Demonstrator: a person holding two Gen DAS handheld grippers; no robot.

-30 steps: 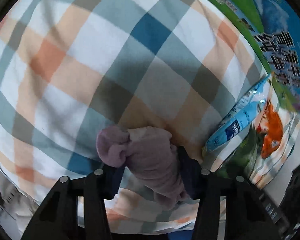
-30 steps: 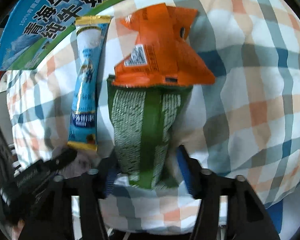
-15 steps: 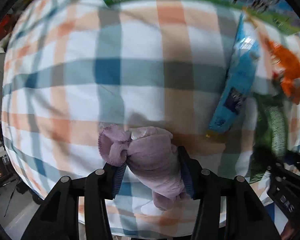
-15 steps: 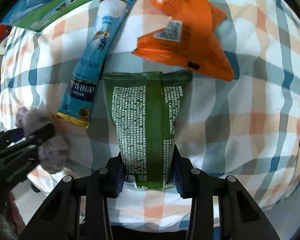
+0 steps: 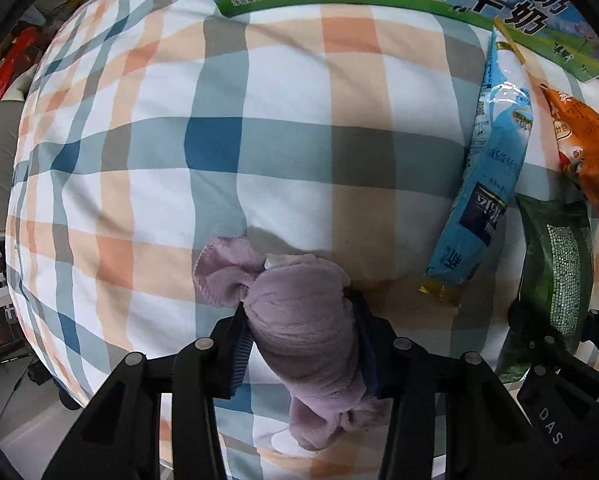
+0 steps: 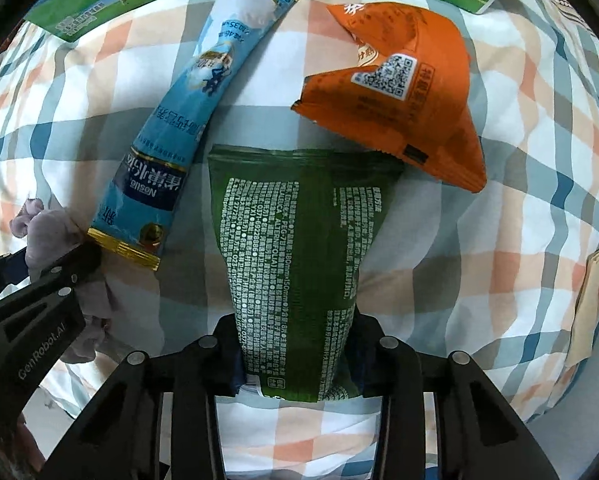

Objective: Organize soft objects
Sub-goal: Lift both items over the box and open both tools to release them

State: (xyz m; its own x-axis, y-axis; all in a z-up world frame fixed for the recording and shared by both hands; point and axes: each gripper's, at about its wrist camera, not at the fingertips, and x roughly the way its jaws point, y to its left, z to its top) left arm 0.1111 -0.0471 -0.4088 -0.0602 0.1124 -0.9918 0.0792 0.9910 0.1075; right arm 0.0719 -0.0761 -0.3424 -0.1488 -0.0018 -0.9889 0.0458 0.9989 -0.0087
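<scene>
**Two grips, side by side on the checked bedding**

Checked bedding underneath, plump and yielding, with a milk carton along the far edge. Left gripper pointing straight down, closing on a rolled lilac cloth — long axis along the fingers, knotted end poking out to the left. Right gripper just beside it, also straight down, closing on the near end of a green pouch lying lengthwise away from the fingers. Far end of the pouch tucked under an orange packet — likely to drag on a lift. Blue stick sachet slanted between cloth and pouch, touched by neither.
</scene>
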